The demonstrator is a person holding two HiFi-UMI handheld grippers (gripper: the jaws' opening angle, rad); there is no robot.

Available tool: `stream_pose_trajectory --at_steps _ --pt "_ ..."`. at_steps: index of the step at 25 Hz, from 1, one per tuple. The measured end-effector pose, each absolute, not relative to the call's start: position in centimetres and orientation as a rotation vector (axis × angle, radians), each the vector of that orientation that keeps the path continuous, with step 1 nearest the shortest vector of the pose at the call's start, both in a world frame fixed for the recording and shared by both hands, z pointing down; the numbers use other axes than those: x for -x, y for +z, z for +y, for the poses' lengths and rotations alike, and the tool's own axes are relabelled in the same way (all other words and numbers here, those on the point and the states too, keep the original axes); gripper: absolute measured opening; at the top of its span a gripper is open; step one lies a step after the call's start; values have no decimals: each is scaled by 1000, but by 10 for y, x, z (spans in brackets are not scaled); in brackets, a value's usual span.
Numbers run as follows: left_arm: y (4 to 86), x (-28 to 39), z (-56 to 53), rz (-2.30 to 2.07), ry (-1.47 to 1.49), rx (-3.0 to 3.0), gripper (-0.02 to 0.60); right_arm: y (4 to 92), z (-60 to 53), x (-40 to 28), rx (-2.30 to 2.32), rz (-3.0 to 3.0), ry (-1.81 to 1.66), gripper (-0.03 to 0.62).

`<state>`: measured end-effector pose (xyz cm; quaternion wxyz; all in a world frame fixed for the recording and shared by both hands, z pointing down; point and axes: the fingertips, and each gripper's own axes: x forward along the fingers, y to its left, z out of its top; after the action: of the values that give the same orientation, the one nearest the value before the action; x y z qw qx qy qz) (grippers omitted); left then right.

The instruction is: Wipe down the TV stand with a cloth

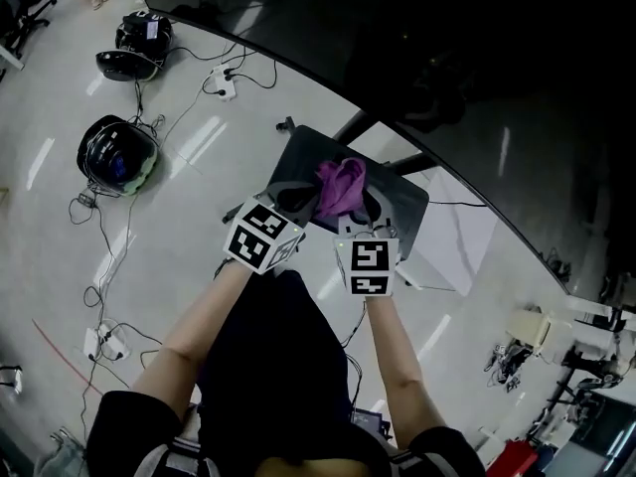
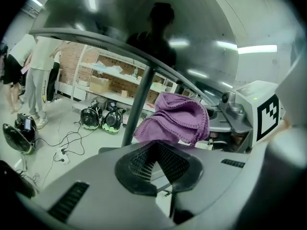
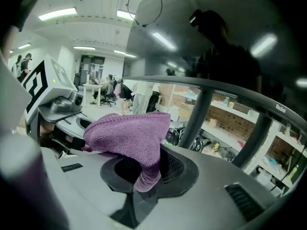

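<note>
Crumpled purple knit cloth (image 1: 341,189) over stand (image 1: 405,207)'s flat dark base, pinched in R gripper (image 1: 354,213)'s mesh-padded fingers. L gripper (image 1: 289,197) just beside cloth, also over base, fingers clenched, empty.

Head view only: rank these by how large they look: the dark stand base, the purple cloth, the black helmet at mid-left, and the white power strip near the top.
1. dark stand base
2. black helmet
3. purple cloth, though it is held nearer the camera, so its true rank is unsure
4. white power strip
</note>
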<state>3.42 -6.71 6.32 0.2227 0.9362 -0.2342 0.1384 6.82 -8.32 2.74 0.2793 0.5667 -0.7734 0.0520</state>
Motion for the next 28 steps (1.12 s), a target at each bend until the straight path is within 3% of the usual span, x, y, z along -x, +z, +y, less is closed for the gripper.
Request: stream_pose_trajectory --at_steps 10,28 --pt "86 -48 -107 -746 331 -2599 6 37 -129 -73 -1454 -2046 -164 75" --pt "56 -72 -178 -798 224 -2748 6 5 -194 -98 -1525 -1755 -671 75"
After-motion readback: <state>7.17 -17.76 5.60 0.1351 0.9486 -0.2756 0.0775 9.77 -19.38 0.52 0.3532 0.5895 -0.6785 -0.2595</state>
